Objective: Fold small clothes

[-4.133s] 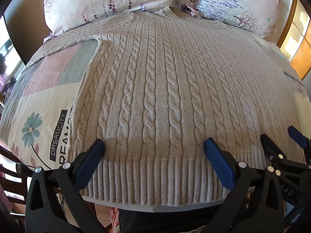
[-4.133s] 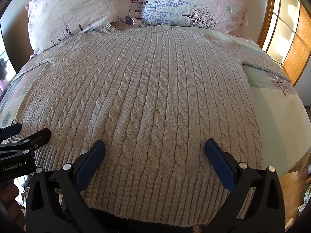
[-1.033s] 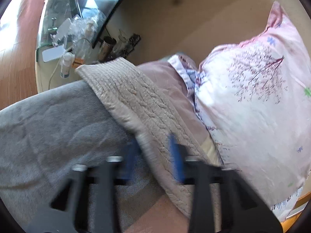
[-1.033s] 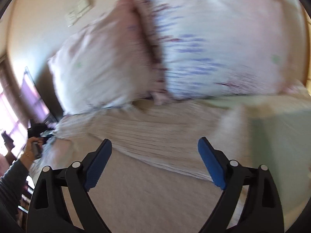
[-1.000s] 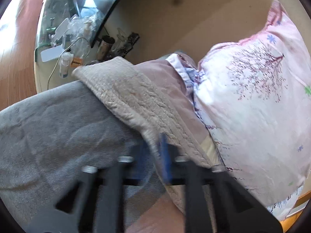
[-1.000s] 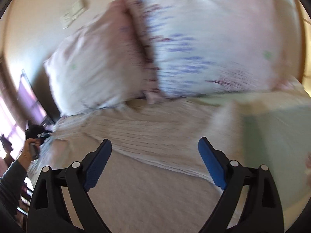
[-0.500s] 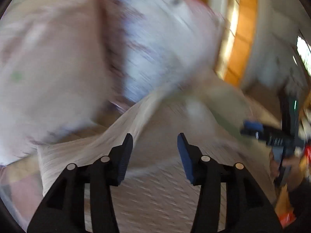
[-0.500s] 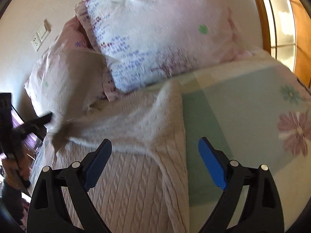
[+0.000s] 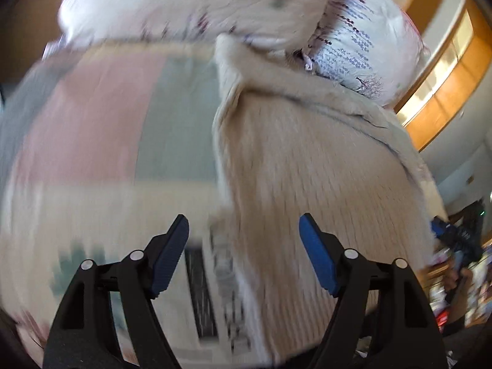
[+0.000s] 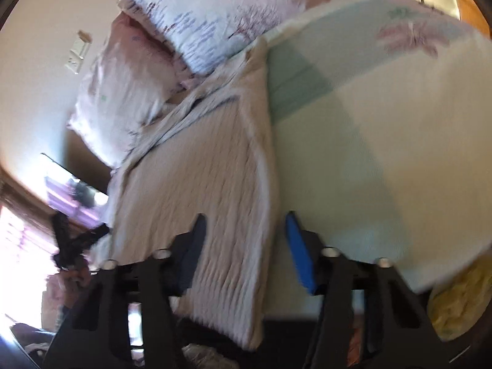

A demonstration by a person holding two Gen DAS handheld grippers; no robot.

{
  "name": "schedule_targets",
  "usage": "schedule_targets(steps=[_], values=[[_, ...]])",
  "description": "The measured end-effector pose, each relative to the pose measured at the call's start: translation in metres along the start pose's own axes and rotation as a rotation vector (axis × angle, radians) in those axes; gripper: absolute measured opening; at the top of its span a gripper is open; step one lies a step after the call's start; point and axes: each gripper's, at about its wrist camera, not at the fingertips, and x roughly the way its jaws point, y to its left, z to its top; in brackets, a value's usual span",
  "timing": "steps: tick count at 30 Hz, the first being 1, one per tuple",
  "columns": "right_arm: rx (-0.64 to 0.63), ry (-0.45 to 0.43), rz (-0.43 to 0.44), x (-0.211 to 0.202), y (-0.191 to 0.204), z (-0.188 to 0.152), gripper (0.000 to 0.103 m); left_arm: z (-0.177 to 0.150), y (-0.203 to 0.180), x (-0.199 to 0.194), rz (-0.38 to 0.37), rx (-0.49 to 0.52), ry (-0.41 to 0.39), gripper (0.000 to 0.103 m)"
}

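Knit sweater (image 9: 307, 169), beige, cable pattern, lies flat on the bed (image 9: 92, 123), collar end toward the pillows (image 9: 200, 3). Both views are motion-blurred.

Step in hand, as judged: sleeves appear folded in across the chest, leaving a long rectangle. Side folds or a hem-to-collar fold look next.

Left gripper (image 9: 243, 252): fingers wide apart, nothing between them. Left side edge of the sweater runs ahead from just inside the left finger; the body fills the space ahead of the right finger. Whether the tips touch the fabric cannot be told.

Right gripper (image 10: 246, 246): fingers parted, narrower than the left pair, holding nothing that shows. They straddle the sweater's right side edge near the hem: left finger over the knit, right finger over bare bedcover. Contact unclear in the blur.

Next move calls for, by my reading: each gripper drops onto its own side edge near the hem, pinches through both layers, then both lift together and carry evenly. The knit looks thick and limp and is likely to sag between grips, so matched height and pace matter.

Far ahead past the left finger in the right view, the left gripper shows small and dark.
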Motion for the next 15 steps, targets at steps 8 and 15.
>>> schedule_targets(steps=[8,15], values=[[0.030,0.093,0.178,0.010,0.010,-0.036,0.009,-0.056,-0.023,-0.014,-0.127,-0.034,-0.021,0.043],[-0.036,-0.048,0.328,0.005,0.044,0.008,0.008,-0.035,-0.039,0.002,-0.221,-0.003,0.003,0.007]])
